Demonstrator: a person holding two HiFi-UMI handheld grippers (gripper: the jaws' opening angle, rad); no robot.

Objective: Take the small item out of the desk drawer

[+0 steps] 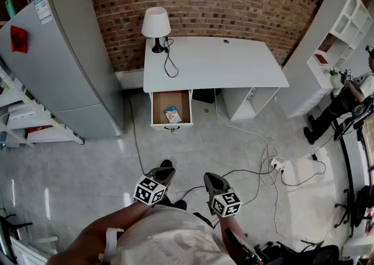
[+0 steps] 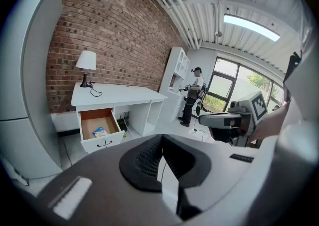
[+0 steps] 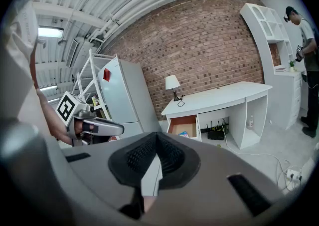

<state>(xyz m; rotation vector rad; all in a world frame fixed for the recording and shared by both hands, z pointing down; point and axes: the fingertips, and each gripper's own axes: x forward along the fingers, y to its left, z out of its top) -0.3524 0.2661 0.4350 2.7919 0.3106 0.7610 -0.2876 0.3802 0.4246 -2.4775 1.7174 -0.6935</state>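
Well, L to R in the head view:

- White shelf rack (image 1: 26, 123) at the far-left edge, w/ a grey fridge (image 1: 64, 65) just beside it. Red patch on the fridge's side, sticker near its top.
- Lamp (image 1: 156, 26) w/ white shade stands on the back-left corner of the desk (image 1: 234, 65), against the brick wall (image 1: 234, 0). Its black cord (image 1: 170, 62) loops over the desk top.
- Drawer (image 1: 162, 109) under the desk's left end stands open: wood-coloured inside, white front w/ dark handle.
- Small item (image 1: 172, 115): flat, blue & yellow, lying on the drawer bottom toward the front-right corner, well apart from both grippers.
- Left gripper (image 1: 168, 171): low in frame, well short of the desk, pointing toward the drawer & a bit down. Its own view shows the jaws fully together, pads meeting, nothing btw them.
- Right gripper (image 1: 211, 178): just beside the left one, aimed the same way, also far from the desk. Jaws closed tight in its own view, holding nothing.
- Each gripper view catches the other gripper off to one side, plus the open drawer w/ the item in the distance.
- Power strip (image 1: 276, 165) on the pale floor (image 1: 87, 170), right of the grippers, w/ cables (image 1: 245, 132) trailing from under the desk.
- Tall white bookshelf (image 1: 336, 35) along the right wall.
- Person (image 1: 350, 97) at the far-right edge beside the bookshelf, in dark trousers.
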